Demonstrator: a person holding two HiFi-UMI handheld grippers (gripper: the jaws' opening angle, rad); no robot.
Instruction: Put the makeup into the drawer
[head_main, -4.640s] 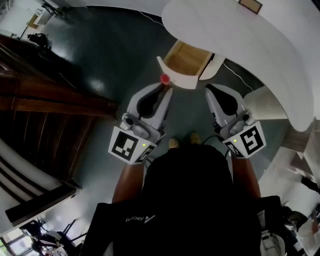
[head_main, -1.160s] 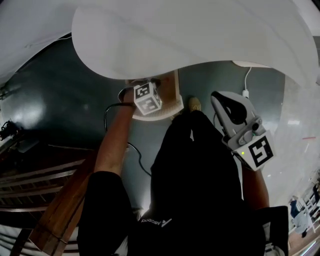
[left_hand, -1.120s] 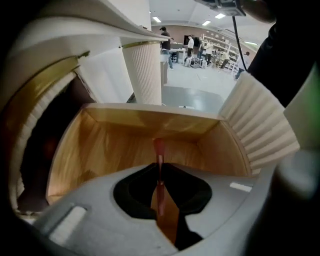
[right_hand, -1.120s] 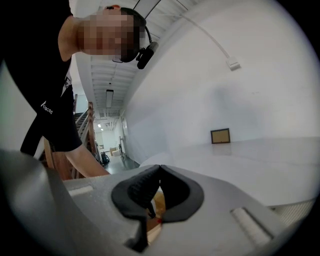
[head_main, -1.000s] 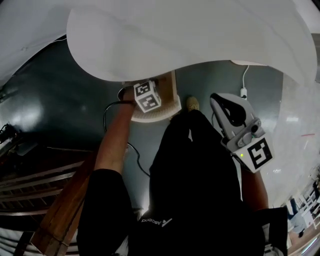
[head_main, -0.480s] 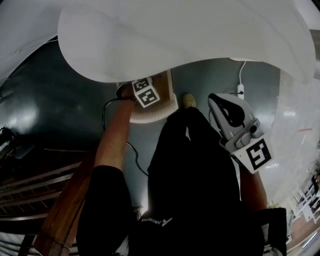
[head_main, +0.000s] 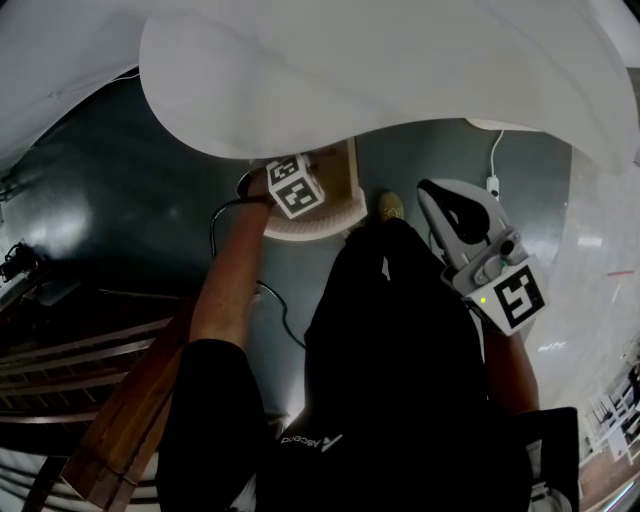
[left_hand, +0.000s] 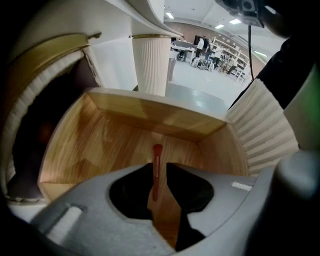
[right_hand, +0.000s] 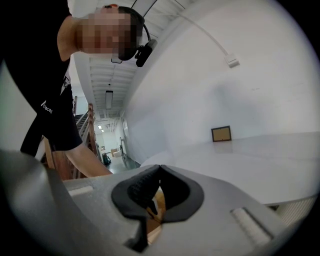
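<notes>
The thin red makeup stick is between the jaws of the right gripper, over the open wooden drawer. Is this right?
No, it is the left gripper: the left gripper view shows the thin red makeup stick between its jaws, over the open wooden drawer.

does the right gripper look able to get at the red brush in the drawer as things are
Probably not: the right gripper, jaws shut, hangs outside the drawer by the person's side, while the left gripper sits in the drawer with its jaws around the red brush.
</notes>
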